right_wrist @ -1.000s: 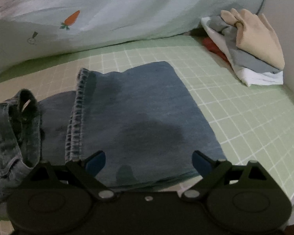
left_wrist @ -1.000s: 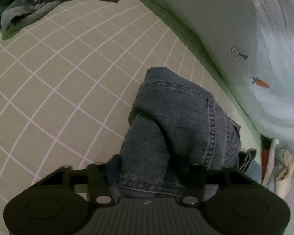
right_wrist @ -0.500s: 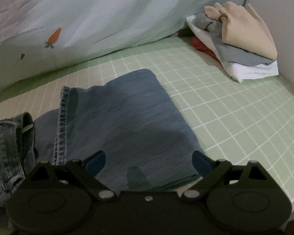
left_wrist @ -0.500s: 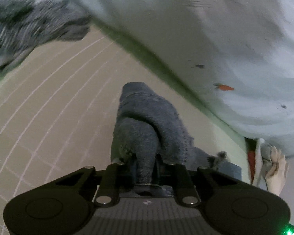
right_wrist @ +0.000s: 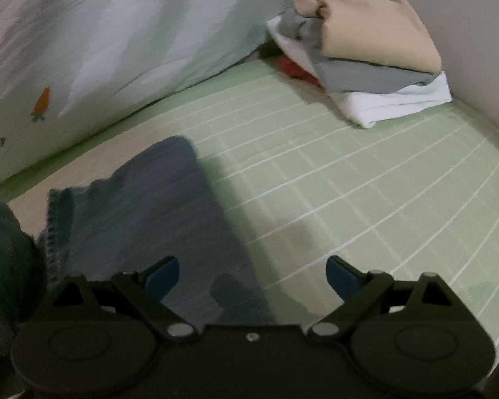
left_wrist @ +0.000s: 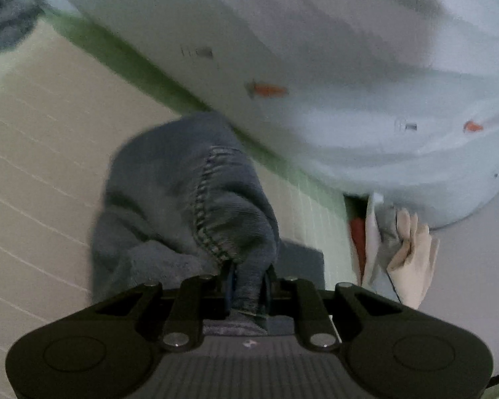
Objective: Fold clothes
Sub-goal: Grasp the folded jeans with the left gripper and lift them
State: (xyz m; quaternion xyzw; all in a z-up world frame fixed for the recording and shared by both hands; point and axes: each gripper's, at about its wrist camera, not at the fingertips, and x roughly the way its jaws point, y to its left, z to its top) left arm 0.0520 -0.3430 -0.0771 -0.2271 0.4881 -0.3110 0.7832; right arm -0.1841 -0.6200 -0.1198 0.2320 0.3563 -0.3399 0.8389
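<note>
1. Currently left gripper (left_wrist: 248, 287) clamped on bunched jeans (left_wrist: 189, 199), lifted above the checked bedsheet (right_wrist: 366, 199).
2. Right gripper (right_wrist: 252, 274) spread wide, empty, over the flat denim half.
3. Judgement: heavy, limp denim; grip the thick seams or hem.

matte black left gripper (left_wrist: 248, 287) with silver screws, ribbed grey centre; right gripper (right_wrist: 251, 274) black, blue-padded fingertips (right_wrist: 337, 274).

No legible text, labels, brands or numbers showing in either view. Only printed carrot motifs and small blurred dark marks appearing on the pale quilt (left_wrist: 316, 50), plus a tiny unreadable emblem sitting on the left gripper (left_wrist: 248, 294) body.
</note>
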